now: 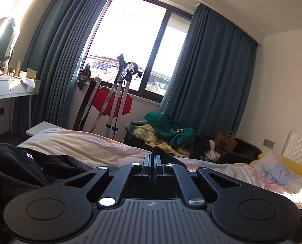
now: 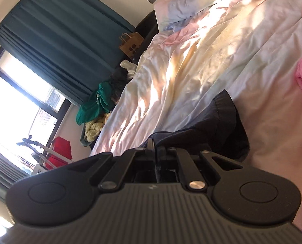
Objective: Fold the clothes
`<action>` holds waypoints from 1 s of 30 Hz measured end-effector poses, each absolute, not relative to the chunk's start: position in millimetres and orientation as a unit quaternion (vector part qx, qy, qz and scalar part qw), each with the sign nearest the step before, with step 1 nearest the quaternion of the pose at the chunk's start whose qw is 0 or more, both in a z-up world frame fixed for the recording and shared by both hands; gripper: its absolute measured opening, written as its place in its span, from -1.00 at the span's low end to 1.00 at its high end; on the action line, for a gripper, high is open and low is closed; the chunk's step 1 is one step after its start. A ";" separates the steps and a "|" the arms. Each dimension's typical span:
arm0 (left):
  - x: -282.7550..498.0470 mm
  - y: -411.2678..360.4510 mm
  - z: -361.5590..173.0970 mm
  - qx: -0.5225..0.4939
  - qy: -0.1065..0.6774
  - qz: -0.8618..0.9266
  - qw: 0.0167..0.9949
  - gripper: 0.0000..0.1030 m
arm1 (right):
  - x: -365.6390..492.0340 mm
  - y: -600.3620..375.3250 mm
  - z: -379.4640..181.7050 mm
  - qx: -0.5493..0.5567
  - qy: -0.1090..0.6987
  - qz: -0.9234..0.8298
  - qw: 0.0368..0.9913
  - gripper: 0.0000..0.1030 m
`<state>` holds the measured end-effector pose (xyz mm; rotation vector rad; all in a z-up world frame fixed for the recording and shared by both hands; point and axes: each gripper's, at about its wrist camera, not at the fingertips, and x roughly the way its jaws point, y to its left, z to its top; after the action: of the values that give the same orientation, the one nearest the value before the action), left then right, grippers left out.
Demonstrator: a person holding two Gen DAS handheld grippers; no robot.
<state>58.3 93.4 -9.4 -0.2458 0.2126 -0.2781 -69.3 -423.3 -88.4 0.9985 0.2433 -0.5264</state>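
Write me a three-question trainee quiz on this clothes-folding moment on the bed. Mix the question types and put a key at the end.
1. True or false: the left gripper has its jaws wide open over the bed.
2. What is the right gripper shut on?
A. the green garment
B. the black garment
C. the pink blanket
3. Fill in: the brown paper bag stands in front of the blue ____.

Key
1. False: its jaws are shut on a fold of the black garment.
2. B: the black garment.
3. Curtain.
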 end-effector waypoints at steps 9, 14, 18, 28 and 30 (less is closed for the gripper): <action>159.1 -6.5 58.4 -0.013 0.097 -0.141 0.985 -0.96 | -45.9 -415.4 -108.3 0.404 0.106 -0.297 0.859 -0.89; 233.1 -89.0 74.3 0.031 0.090 -0.142 0.985 -0.96 | -33.3 -413.5 -118.3 0.378 0.094 -0.318 0.864 -0.89; 291.1 -153.5 49.2 0.074 0.110 -0.137 0.982 -0.96 | -25.0 -414.4 -125.0 0.360 0.085 -0.329 0.869 -0.89; 376.4 -193.9 -72.9 0.057 0.246 -0.128 0.959 -0.74 | -11.2 -425.8 -143.1 0.363 0.087 -0.339 0.864 -0.89; 380.4 -186.1 -78.2 0.051 0.264 -0.126 0.955 -0.30 | -9.0 -425.5 -145.2 0.360 0.089 -0.340 0.864 -0.89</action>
<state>380.4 -186.1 -78.2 0.1039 0.5357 -0.2561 -9.0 -425.5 -145.2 0.7543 0.1864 -0.7121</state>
